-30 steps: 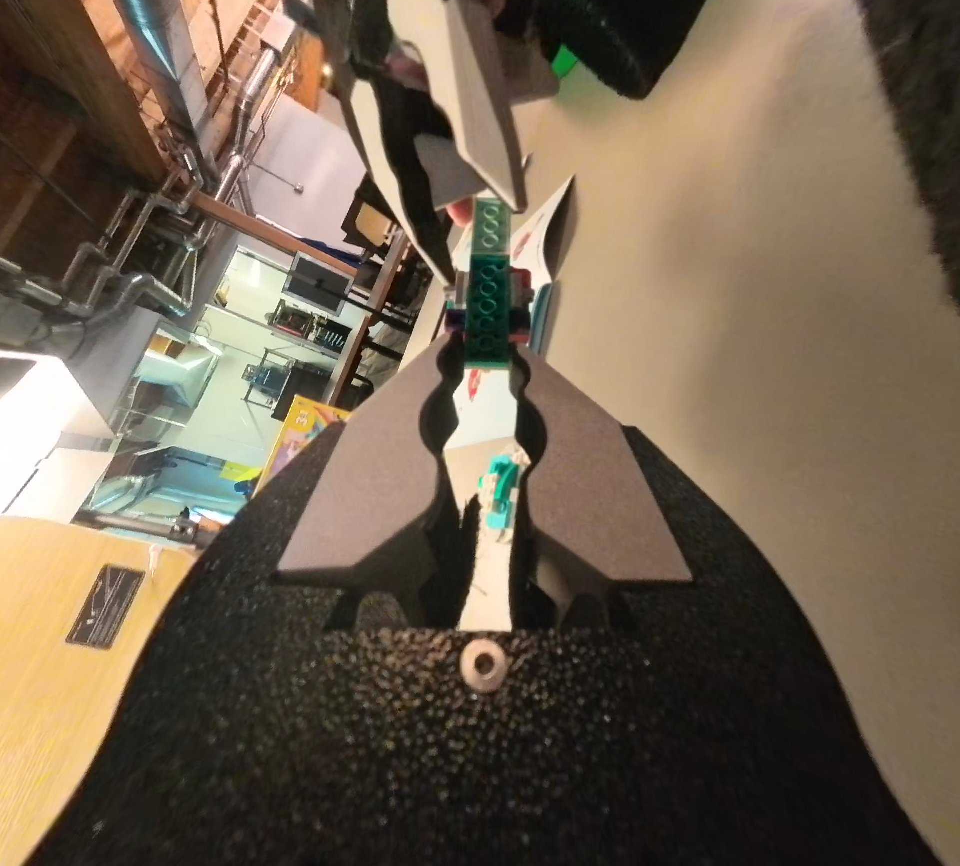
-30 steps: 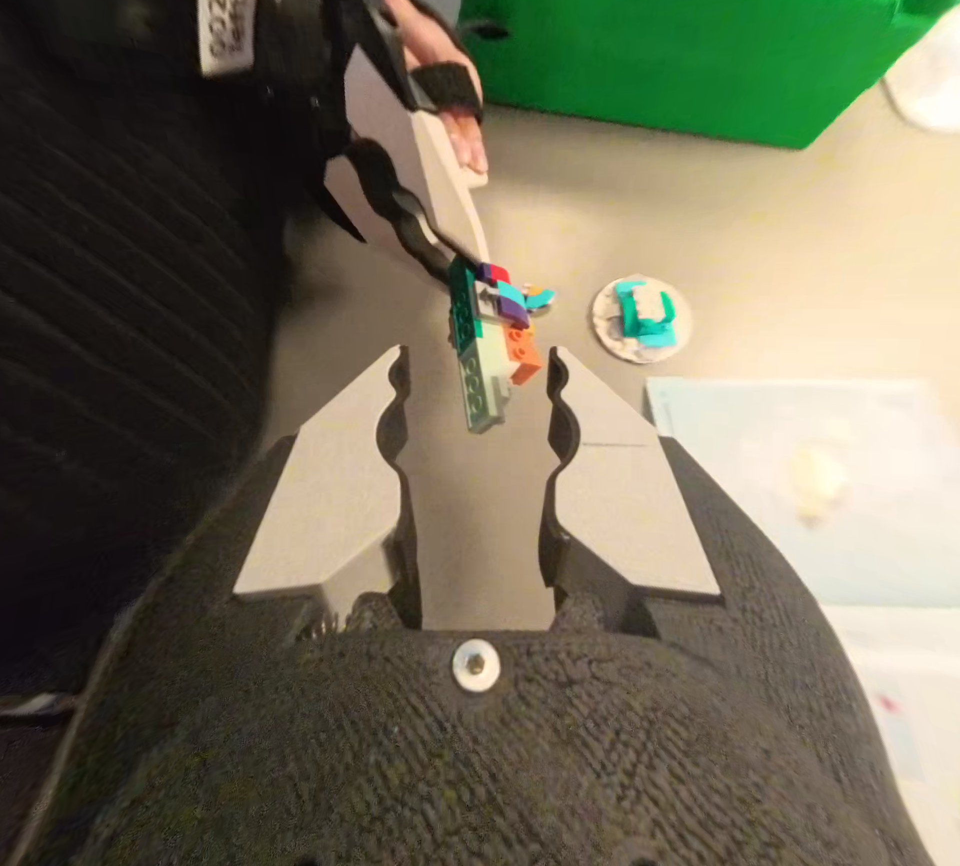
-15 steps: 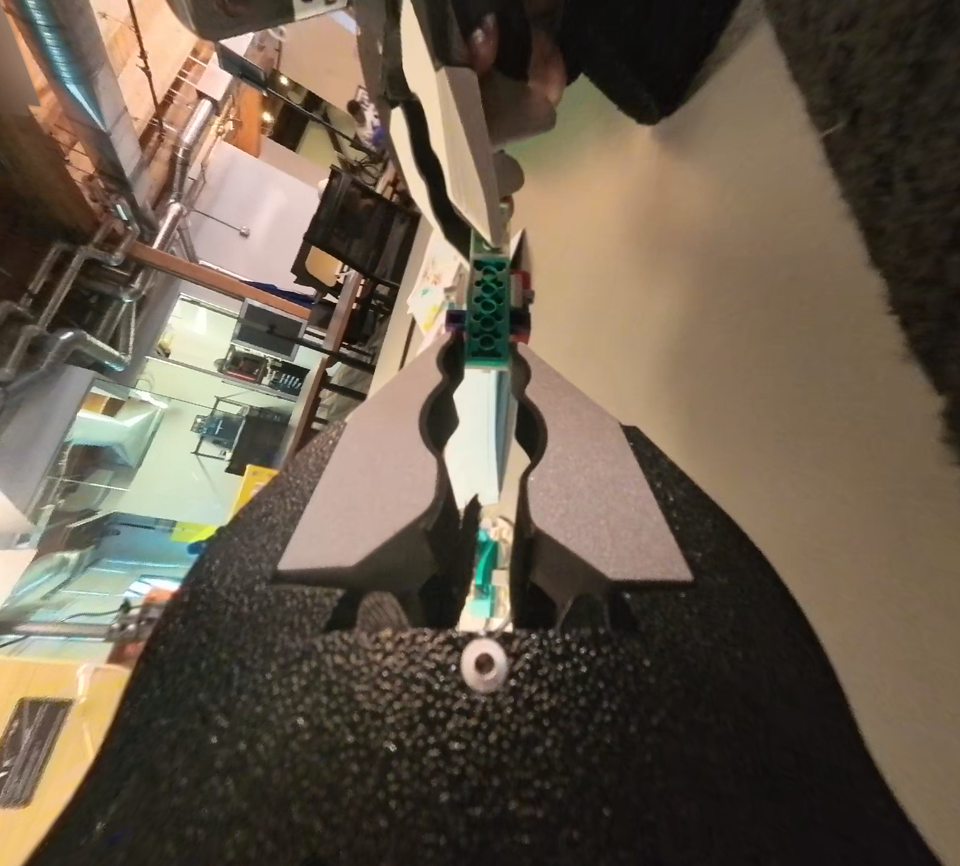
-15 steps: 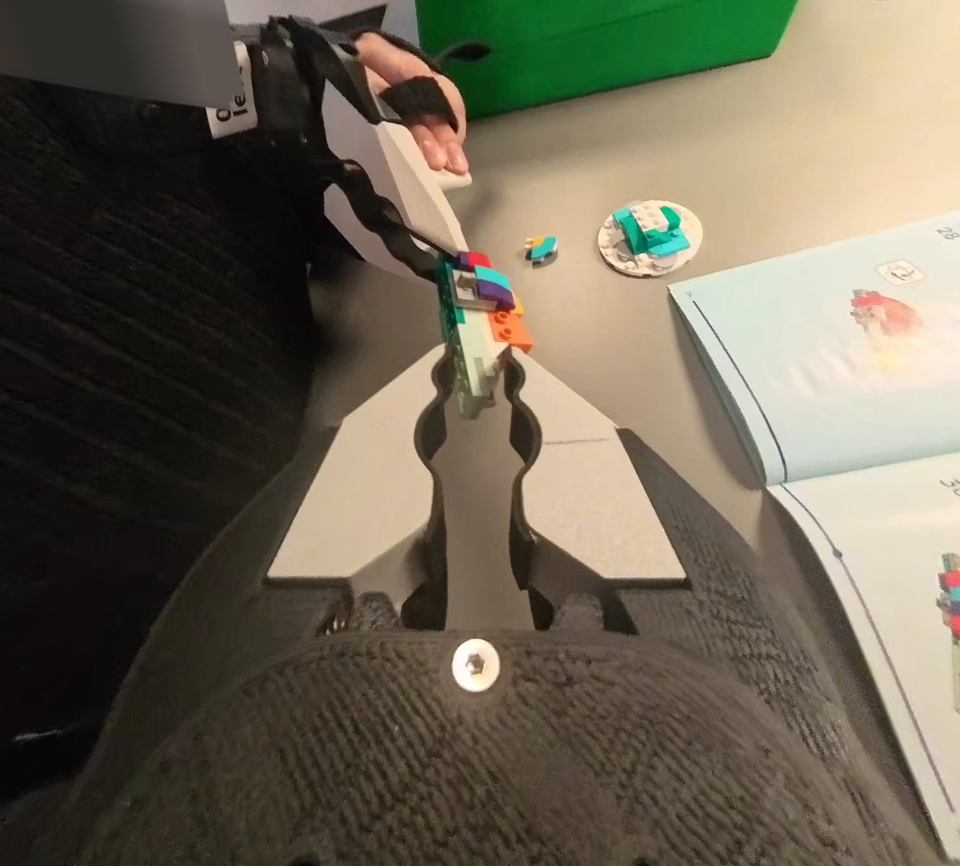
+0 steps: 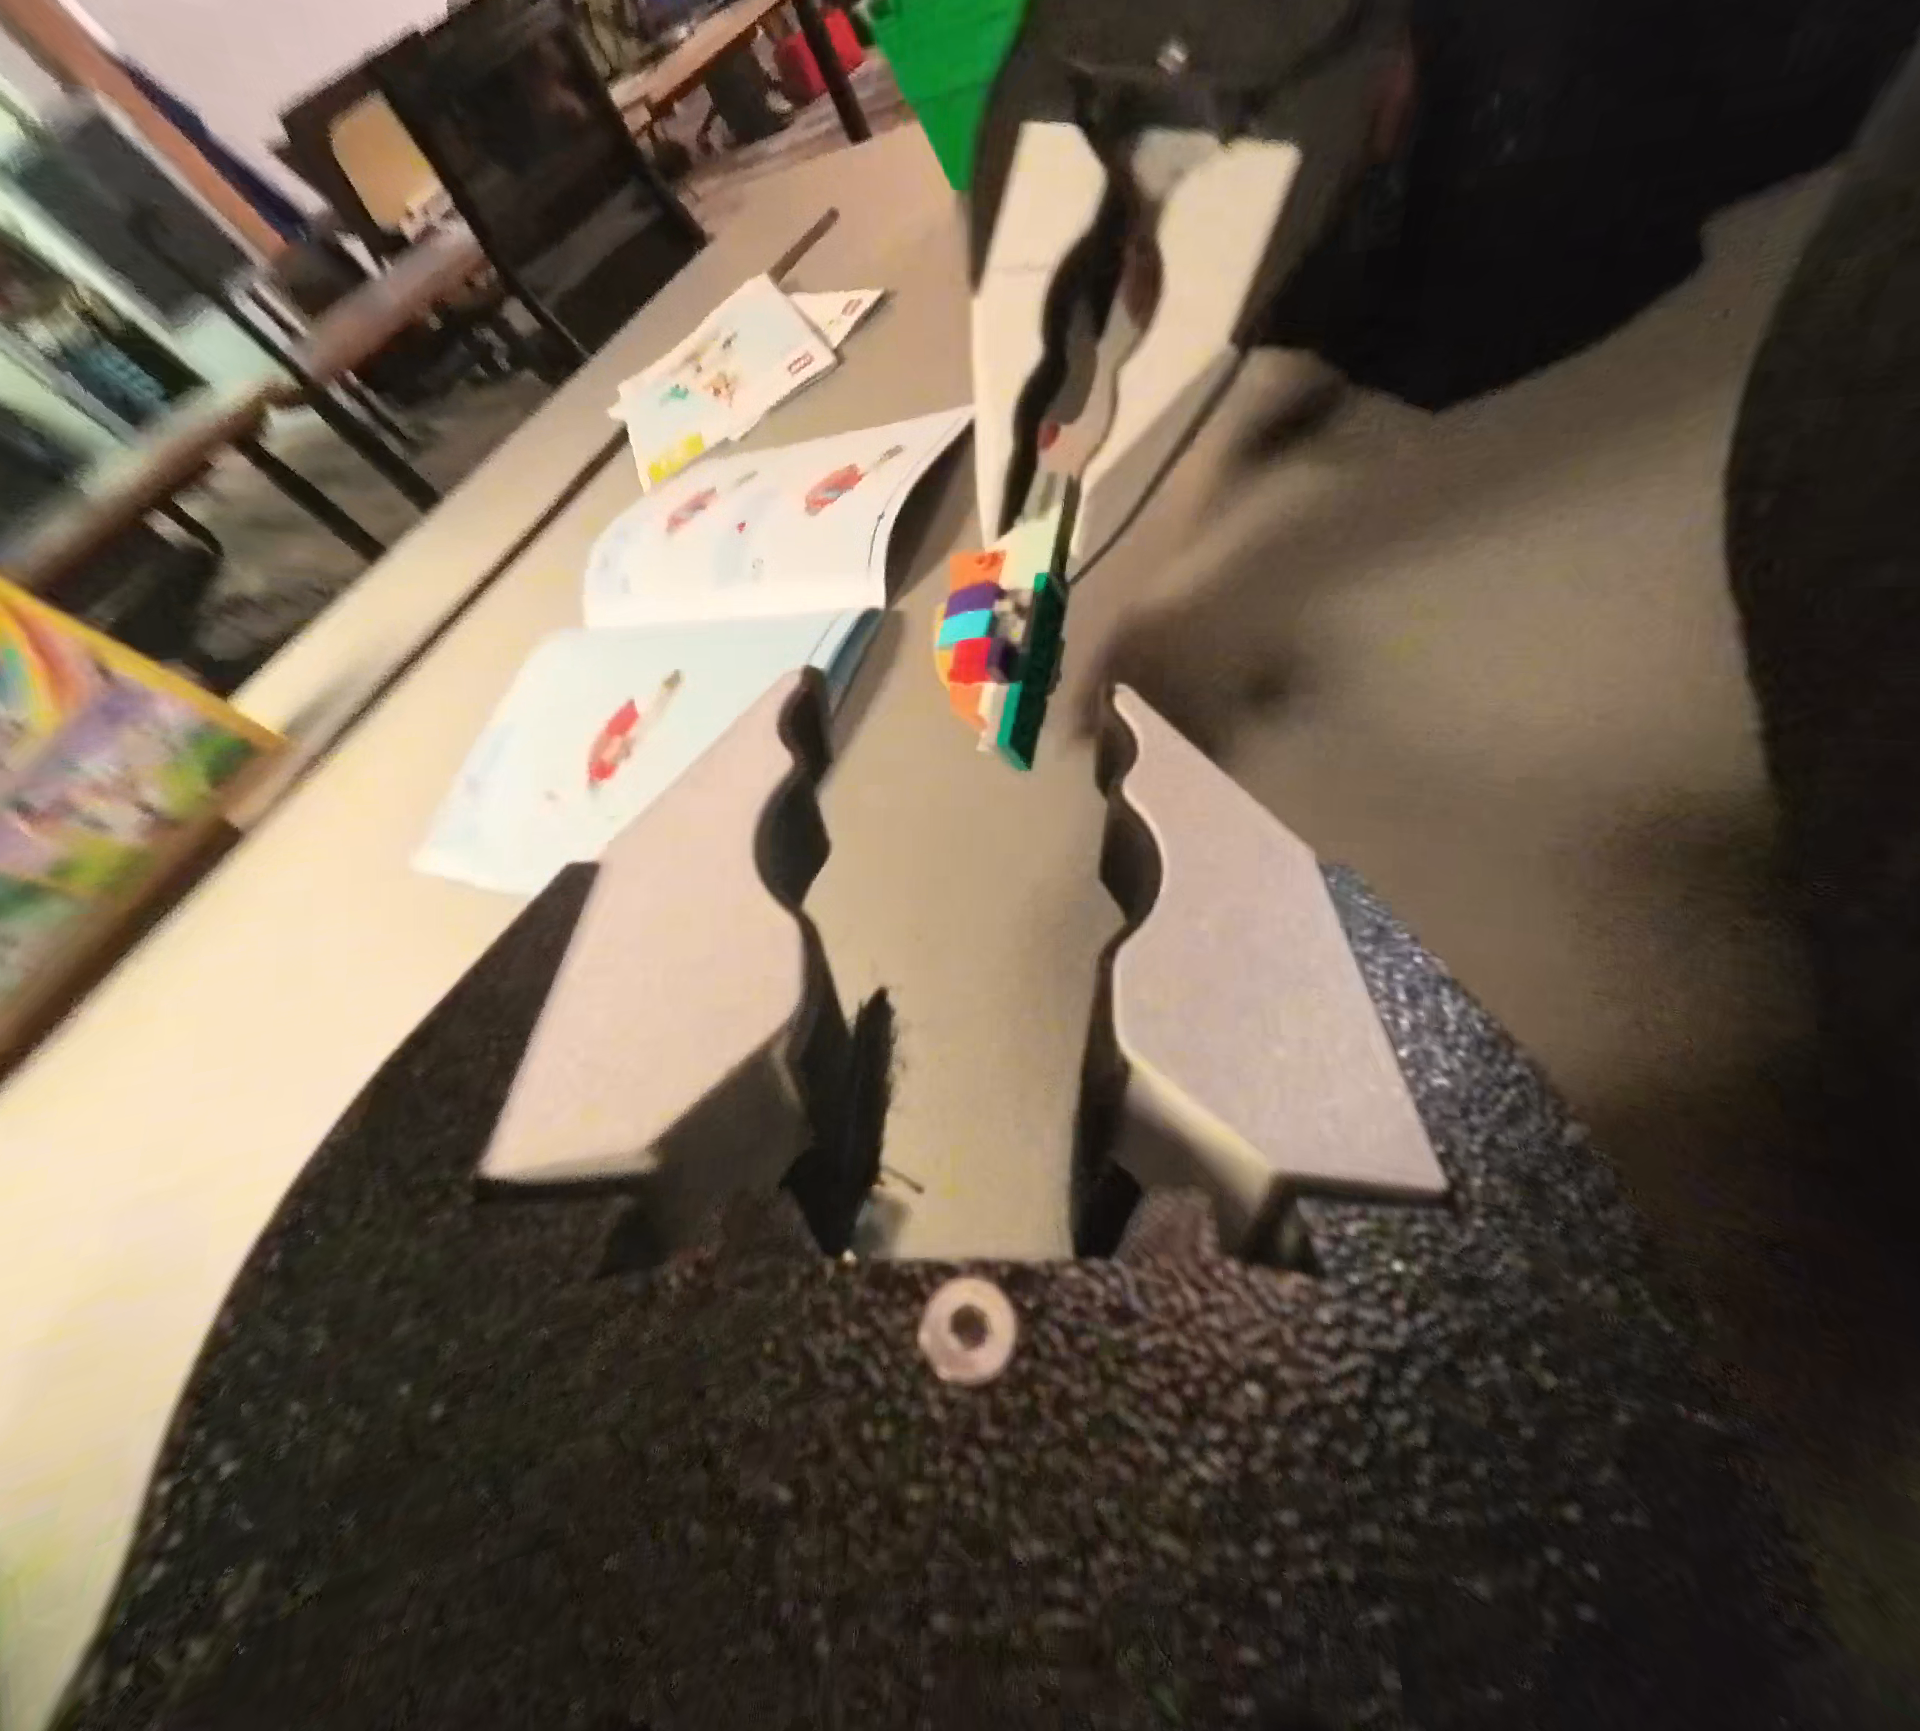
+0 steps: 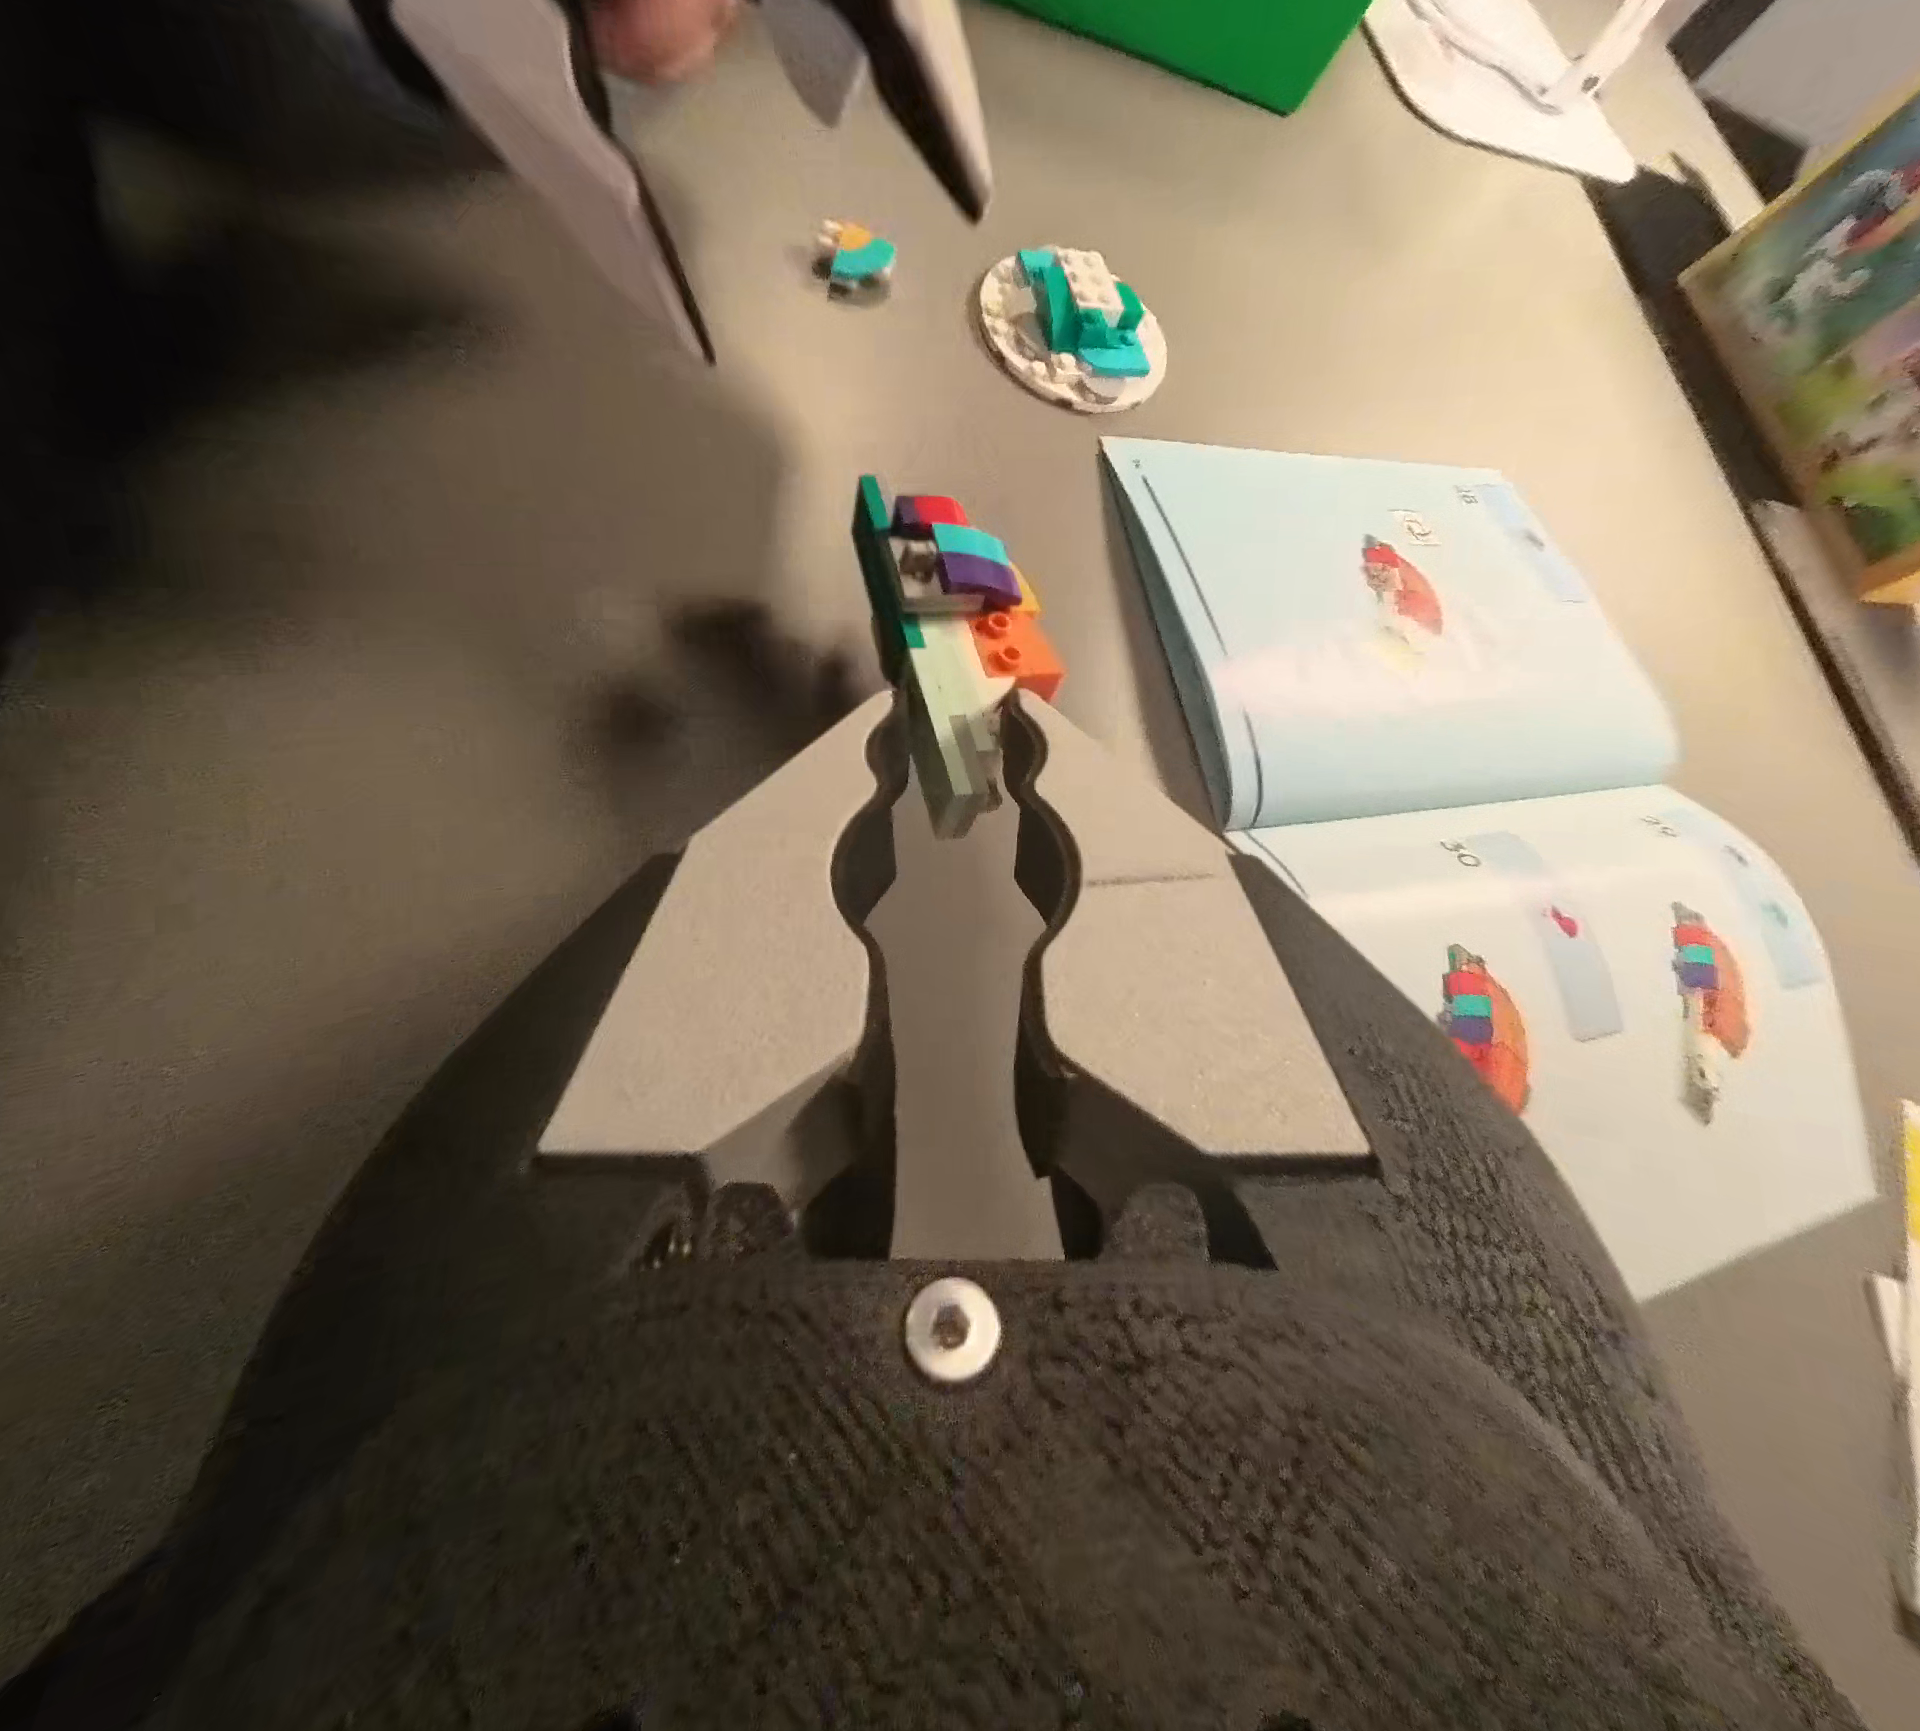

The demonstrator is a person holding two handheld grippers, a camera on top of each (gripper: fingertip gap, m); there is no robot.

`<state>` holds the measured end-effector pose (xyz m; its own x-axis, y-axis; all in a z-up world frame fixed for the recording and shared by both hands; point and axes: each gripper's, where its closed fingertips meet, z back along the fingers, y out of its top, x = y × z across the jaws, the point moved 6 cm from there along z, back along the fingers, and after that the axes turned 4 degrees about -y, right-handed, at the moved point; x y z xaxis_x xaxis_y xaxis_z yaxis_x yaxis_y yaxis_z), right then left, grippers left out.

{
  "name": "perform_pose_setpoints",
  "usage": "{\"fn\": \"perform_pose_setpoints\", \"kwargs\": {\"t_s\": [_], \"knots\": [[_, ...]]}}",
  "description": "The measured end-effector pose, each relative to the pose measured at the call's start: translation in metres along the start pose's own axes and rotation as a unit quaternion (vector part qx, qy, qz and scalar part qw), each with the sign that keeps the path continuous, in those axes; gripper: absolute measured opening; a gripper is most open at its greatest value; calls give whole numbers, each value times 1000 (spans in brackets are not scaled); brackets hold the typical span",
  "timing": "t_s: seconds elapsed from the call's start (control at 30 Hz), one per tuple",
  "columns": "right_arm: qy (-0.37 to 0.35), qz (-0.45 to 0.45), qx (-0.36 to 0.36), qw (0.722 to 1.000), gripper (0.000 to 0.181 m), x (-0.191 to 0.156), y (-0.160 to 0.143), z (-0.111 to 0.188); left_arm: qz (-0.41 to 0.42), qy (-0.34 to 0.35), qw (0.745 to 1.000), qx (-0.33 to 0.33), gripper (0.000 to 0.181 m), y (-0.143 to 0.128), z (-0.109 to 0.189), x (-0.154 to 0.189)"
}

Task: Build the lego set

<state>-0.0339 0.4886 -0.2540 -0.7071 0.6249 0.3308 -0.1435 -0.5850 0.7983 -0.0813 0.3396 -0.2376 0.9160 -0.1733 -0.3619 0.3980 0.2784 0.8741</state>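
In the left wrist view, the left claw (image 5: 961, 725) is released, its jaws spread wide over the grey worktop (image 5: 1403, 601). At 12 o'clock the right claw (image 5: 1044, 507) hangs the lego build (image 5: 1003, 642) above the worktop; an open instruction booklet (image 5: 675, 642) lies at 10 o'clock.

In the right wrist view, the right claw (image 6: 951, 725) is clenched on the build's (image 6: 951, 601) pale end. A white round plate with teal bricks (image 6: 1070, 325) sits at 12 o'clock, a small teal piece (image 6: 857, 263) just beside it.

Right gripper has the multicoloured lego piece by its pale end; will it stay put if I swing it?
Probably rigid and light, but the lego assembly sticks far beyond the right gripper, so it may pivot. Stacked bricks might pop off.
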Motion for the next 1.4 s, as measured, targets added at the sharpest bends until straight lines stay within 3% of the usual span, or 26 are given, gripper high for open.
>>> {"fn": "perform_pose_setpoints", "kwargs": {"t_s": [0.13,0.23,0.33,0.6,1.2,1.33,1.4], "knots": [[-13,18,31,999,16,3,-5,-4,127,-16,992,-3,53,-8,6,-10],[-27,37,57,997,16,8,-3,-4,161,-11,987,-6,56,-10,6,-13],[-13,44,25,999,16,9,-13,-9,176,-11,984,-15,55,-11,6,-15],[57,-29,-3,998,16,12,-18,-8,187,-10,982,-26,53,-11,7,-17],[44,-12,-27,999,27,9,-20,-3,191,-21,981,-40,53,-10,3,-14],[18,-46,34,998,35,21,-17,17,188,-10,982,-30,53,-6,9,-16],[-57,-62,96,992,38,37,-14,31,189,-2,982,-20,53,-3,12,-19]]}}
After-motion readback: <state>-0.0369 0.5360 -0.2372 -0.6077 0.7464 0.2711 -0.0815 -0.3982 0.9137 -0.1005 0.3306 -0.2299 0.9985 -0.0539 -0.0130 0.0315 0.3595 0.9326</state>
